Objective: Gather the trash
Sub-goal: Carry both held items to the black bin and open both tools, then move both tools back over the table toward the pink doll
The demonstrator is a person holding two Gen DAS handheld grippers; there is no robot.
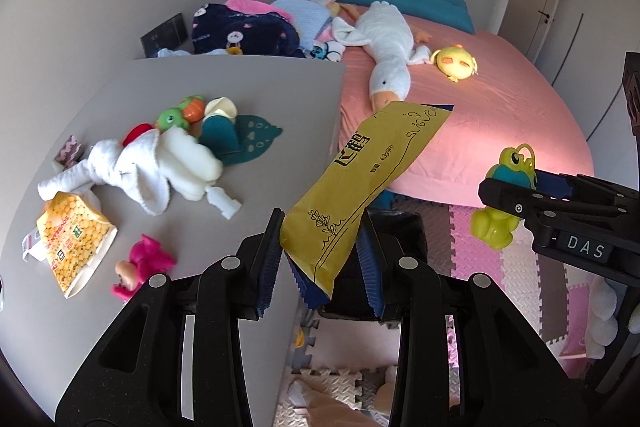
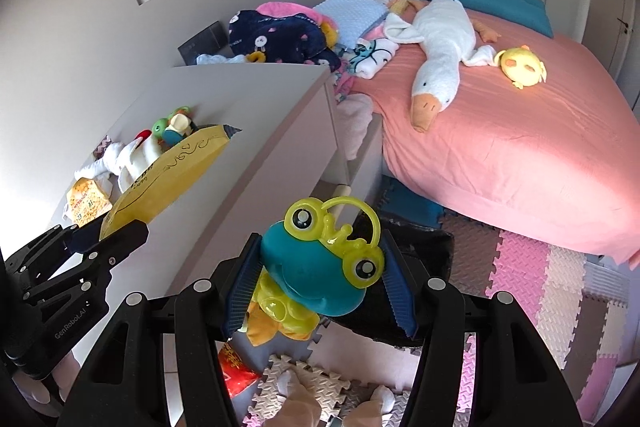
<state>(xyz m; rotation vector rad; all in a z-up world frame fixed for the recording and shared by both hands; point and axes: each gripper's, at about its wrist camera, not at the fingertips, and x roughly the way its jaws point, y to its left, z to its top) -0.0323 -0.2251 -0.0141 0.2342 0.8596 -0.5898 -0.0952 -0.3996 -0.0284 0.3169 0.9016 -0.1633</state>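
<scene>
My left gripper (image 1: pixel 320 255) is shut on a long yellow wrapper (image 1: pixel 368 171) with black print, held in the air past the dresser's right edge; it also shows in the right wrist view (image 2: pixel 160 179). My right gripper (image 2: pixel 318 283) is shut on a green and teal frog toy (image 2: pixel 320 267), also seen in the left wrist view (image 1: pixel 500 195). Below both grippers a black bin (image 2: pixel 416 267) stands on the floor, partly hidden. A yellow snack bag (image 1: pixel 72 239) lies on the grey dresser top (image 1: pixel 260 87).
The dresser top holds a white plush elephant (image 1: pixel 140 171), a pink doll (image 1: pixel 140 267), small toys (image 1: pixel 188 111) and a teal mat (image 1: pixel 256 139). A pink bed (image 2: pixel 520 131) with a plush goose (image 2: pixel 436 55) is ahead. Foam mats (image 2: pixel 560 307) cover the floor. A red packet (image 2: pixel 236 371) lies on the floor.
</scene>
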